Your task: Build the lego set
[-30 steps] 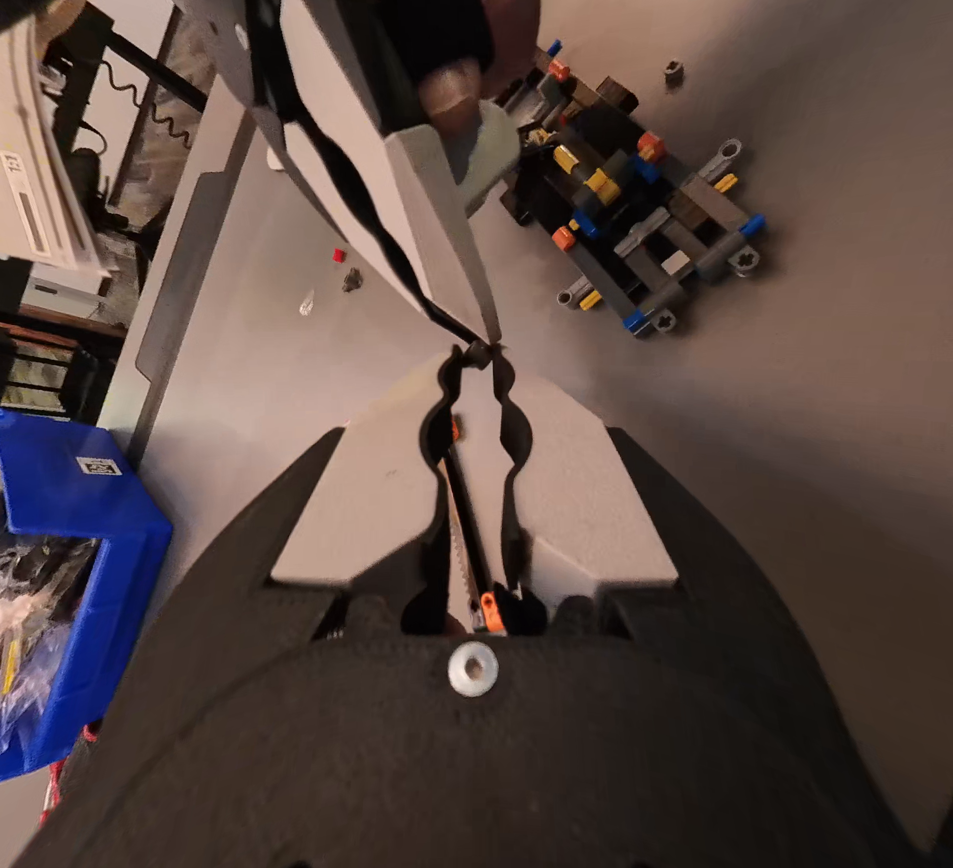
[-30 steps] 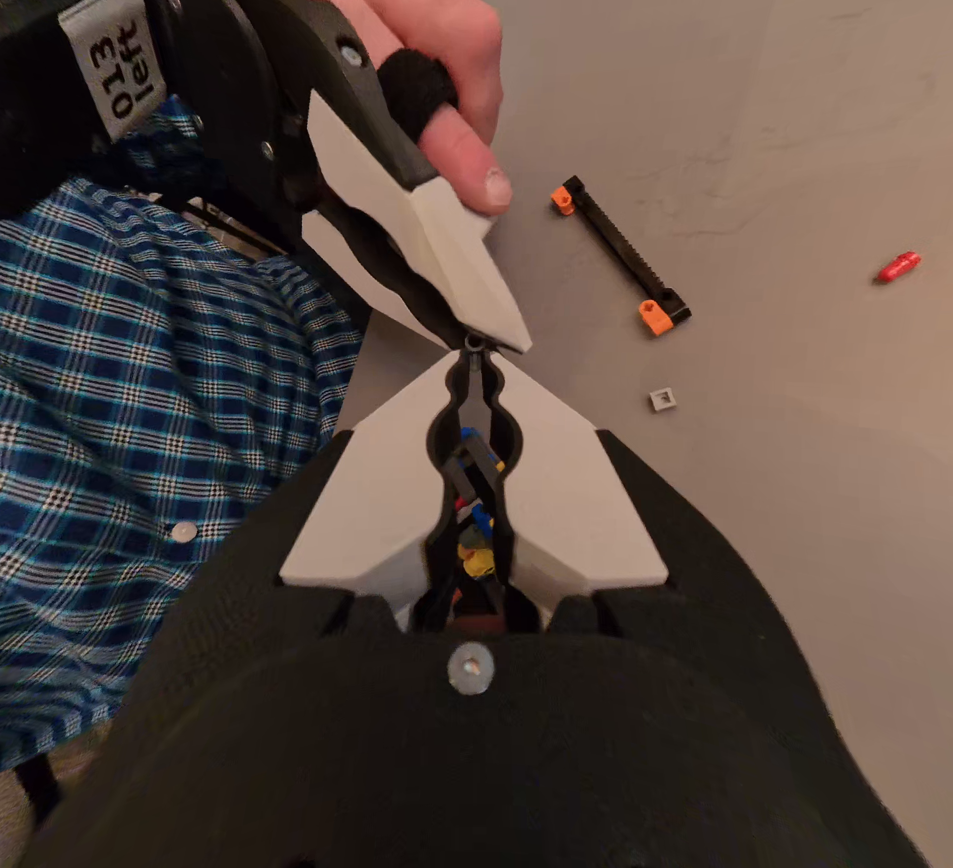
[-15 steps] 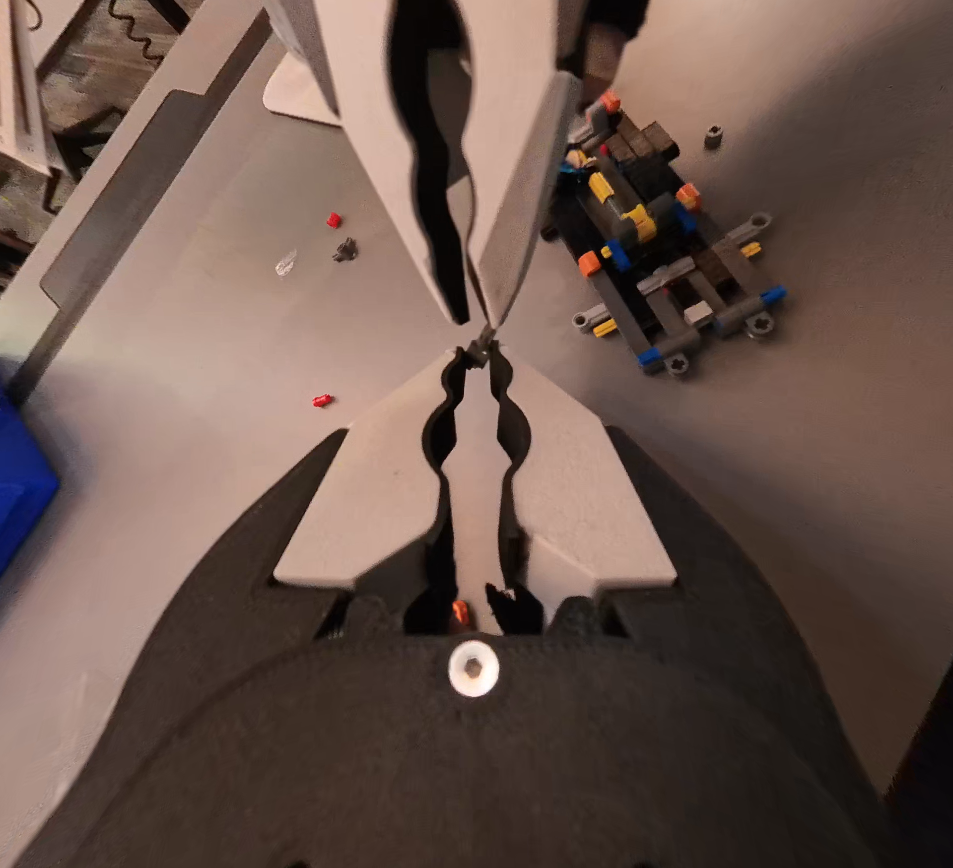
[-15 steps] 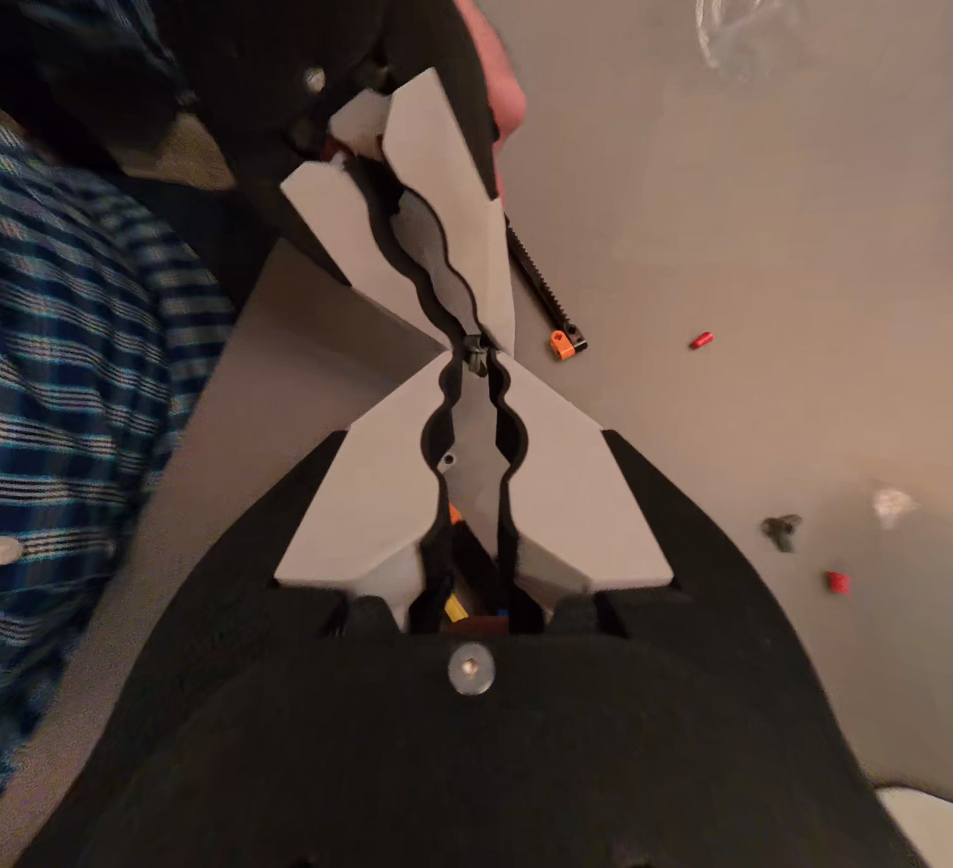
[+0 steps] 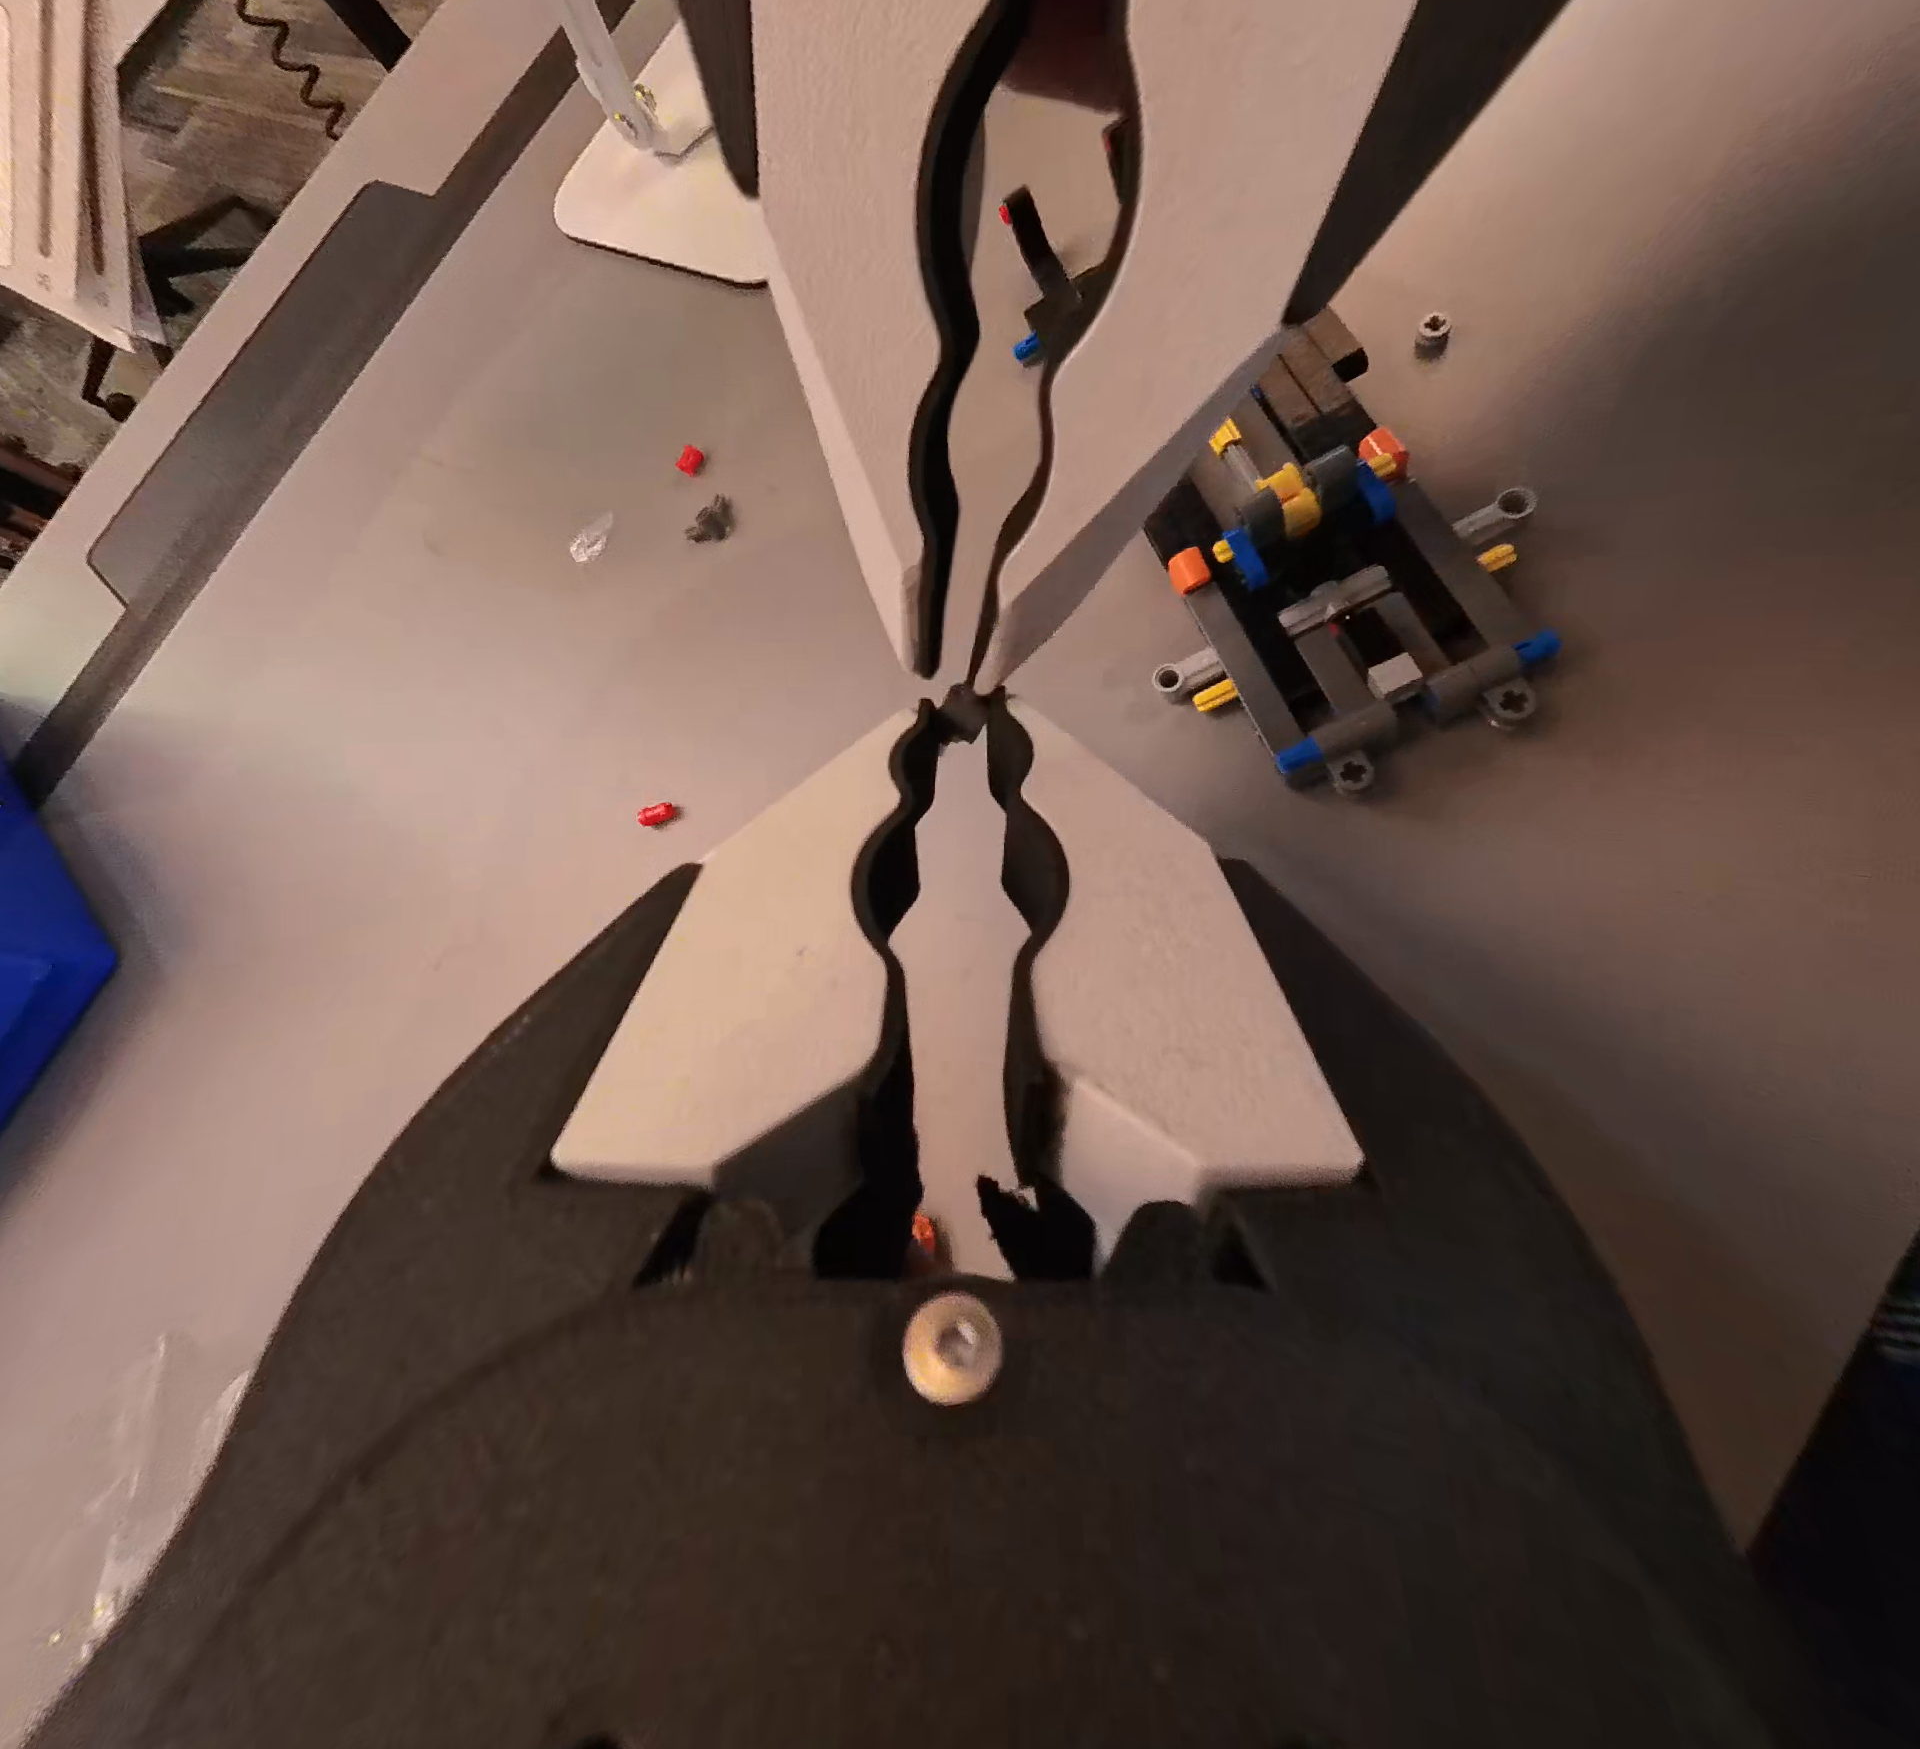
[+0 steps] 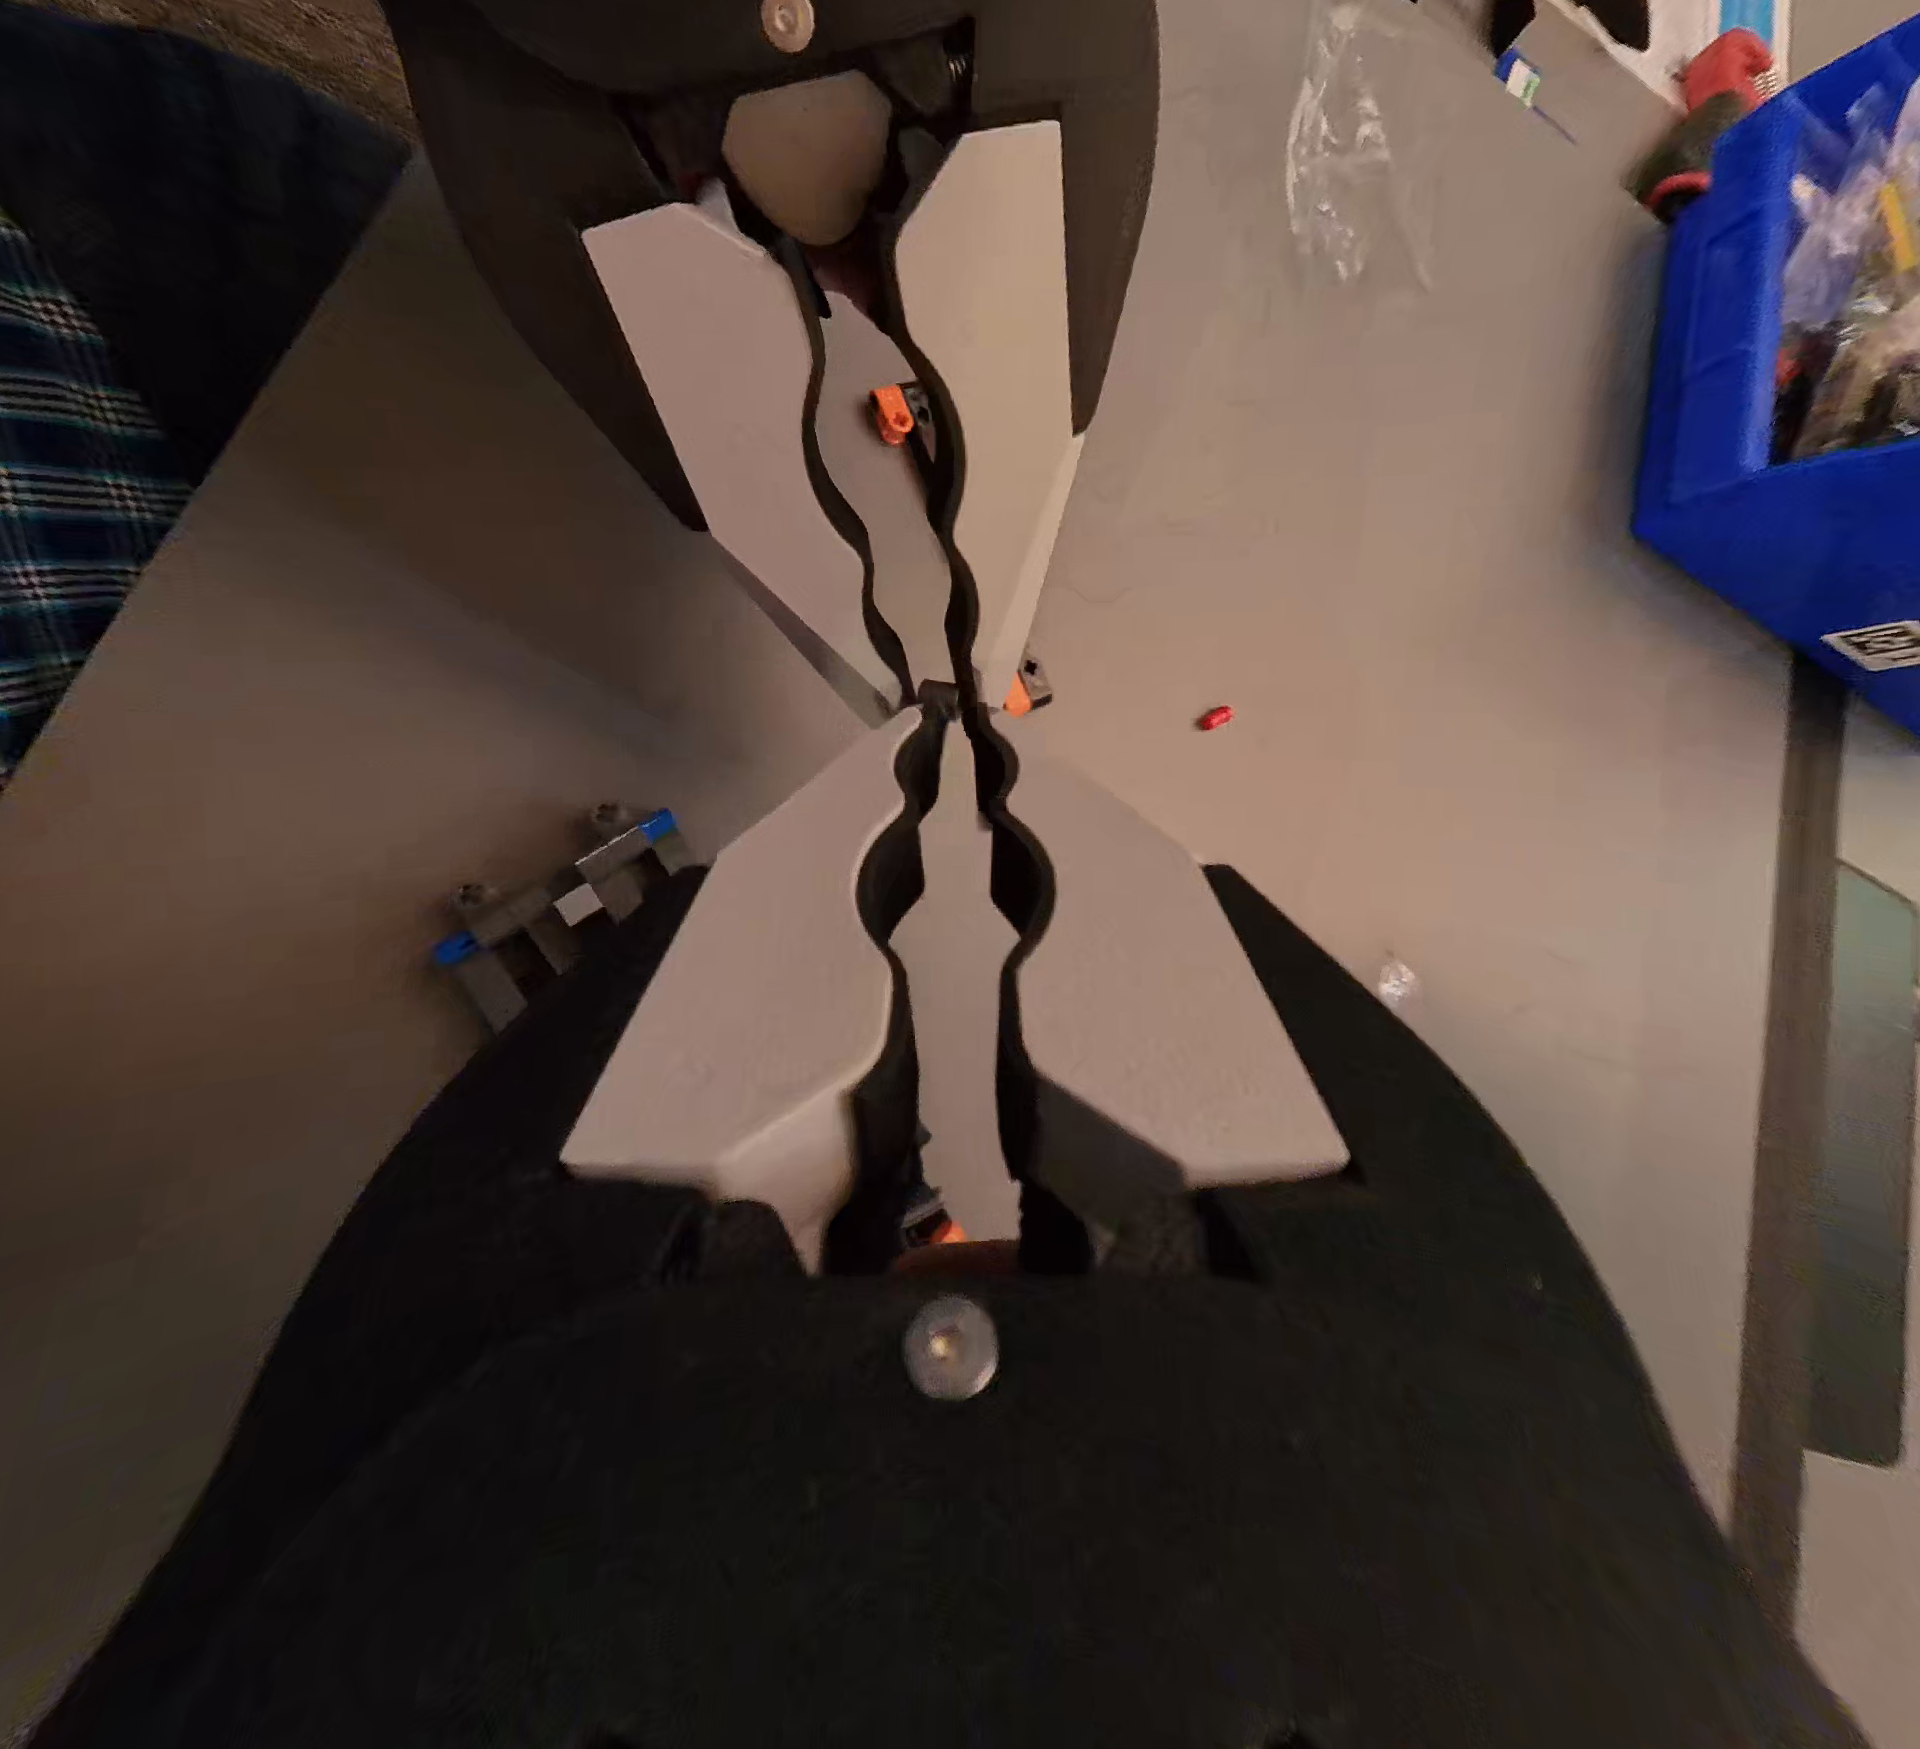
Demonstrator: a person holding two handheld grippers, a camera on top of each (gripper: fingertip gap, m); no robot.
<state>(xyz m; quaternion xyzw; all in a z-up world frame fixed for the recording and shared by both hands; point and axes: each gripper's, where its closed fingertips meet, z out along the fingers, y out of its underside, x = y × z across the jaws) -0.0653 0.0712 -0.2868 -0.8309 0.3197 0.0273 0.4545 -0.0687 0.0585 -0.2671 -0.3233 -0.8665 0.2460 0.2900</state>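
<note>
No legible writing on anything.

lego frame (image 5: 1351, 598) on table (image 5: 416, 868) | lone bush (image 5: 1432, 337) just behind frame | three small pieces (image 5: 688, 459) well left of frame | bin (image 5: 42, 961) far left of frame, at table edge | lamp base (image 5: 655, 213) behind-left of frame

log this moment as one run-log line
left gripper: shut on small dark grey lego piece | right gripper: shut on same piece, tip to tip | grey-and-black lego frame: on table, untouched

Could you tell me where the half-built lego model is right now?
In the left wrist view, the model sits on the table, right of the touching tool tips.
</note>
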